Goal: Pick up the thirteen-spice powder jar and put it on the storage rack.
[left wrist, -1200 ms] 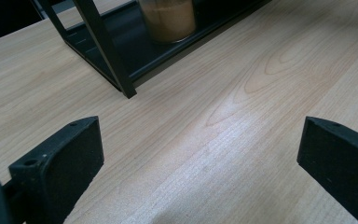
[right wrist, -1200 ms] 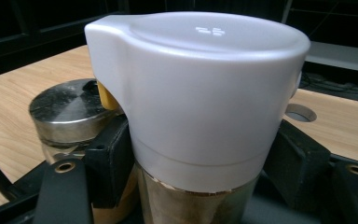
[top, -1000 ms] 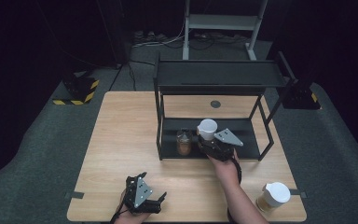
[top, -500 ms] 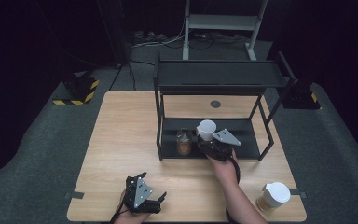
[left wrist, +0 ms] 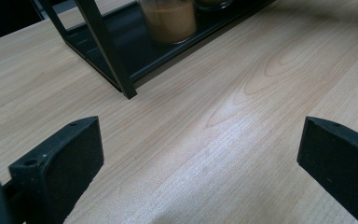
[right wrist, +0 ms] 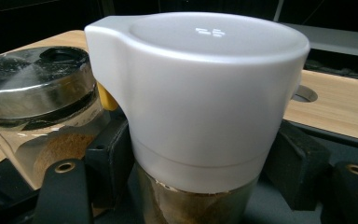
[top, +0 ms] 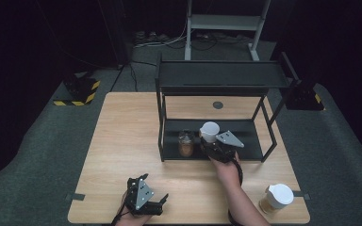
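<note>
Jar with white lid [top: 209, 133] upright on lower shelf of black rack [top: 219, 75], centre of high view, just right of metal-lidded jar [top: 185, 143]. Long axis vertical. Right gripper [top: 213, 147] directly below it in the frame, jaws pinching the jar body from both sides; in right gripper view, white lid [right wrist: 200, 88] above the black pads [right wrist: 114, 154], glass body with brown contents between them, metal-lidded jar [right wrist: 37, 107] at left, close beside but with a narrow gap.

Left gripper [top: 143, 200] low in the frame near the front table edge [top: 122, 141], well apart from the rack, jaws spread and empty; in left gripper view, bare wood between the two pads, rack post [left wrist: 109, 51] and a jar base [left wrist: 170, 18] at upper centre. Right hand plainly the nearer; left hand idle.

Deciding relation: jar sits under the upper shelf, inside the frame posts, beside its neighbour. Judged: any release or withdrawal requires a path straight toward the bottom of the frame, clear of neighbour and right post.

Against earlier frames: no visible change. Jar, both grippers and second white-lidded jar [top: 277, 197] at lower right in the same places.
</note>
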### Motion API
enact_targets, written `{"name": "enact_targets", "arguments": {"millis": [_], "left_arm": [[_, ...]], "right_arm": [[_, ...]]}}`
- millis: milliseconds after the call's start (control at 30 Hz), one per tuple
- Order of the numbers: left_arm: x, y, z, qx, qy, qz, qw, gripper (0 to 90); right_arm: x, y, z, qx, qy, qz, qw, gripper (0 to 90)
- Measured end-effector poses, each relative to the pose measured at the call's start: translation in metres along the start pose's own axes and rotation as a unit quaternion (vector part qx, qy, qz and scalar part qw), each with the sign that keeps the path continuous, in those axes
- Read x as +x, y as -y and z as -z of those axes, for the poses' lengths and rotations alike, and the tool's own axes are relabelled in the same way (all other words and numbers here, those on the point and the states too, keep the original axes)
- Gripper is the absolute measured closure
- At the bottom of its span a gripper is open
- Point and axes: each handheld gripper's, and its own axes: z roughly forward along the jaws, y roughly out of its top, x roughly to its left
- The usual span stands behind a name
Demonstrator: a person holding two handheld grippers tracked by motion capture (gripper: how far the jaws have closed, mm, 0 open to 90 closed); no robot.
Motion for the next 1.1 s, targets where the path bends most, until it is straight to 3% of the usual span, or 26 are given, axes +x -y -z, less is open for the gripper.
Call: {"name": "enact_targets", "arguments": {"millis": [933, 1100], "left_arm": [[0.0005, -0.0002, -0.0002, 0.001, 0.002, 0.000, 1.0000, 0.6], [0.0008, -0.0002, -0.0001, 0.001, 0.002, 0.001, 1.0000, 0.6]], "right_arm": [[0.0005, 0.0069, 0.0000, -0.007, -0.001, 0.000, 1.0000, 29.7], [0.0006, 0.0066, -0.0001, -0.003, 0.001, -0.009, 1.0000, 21.7]]}}
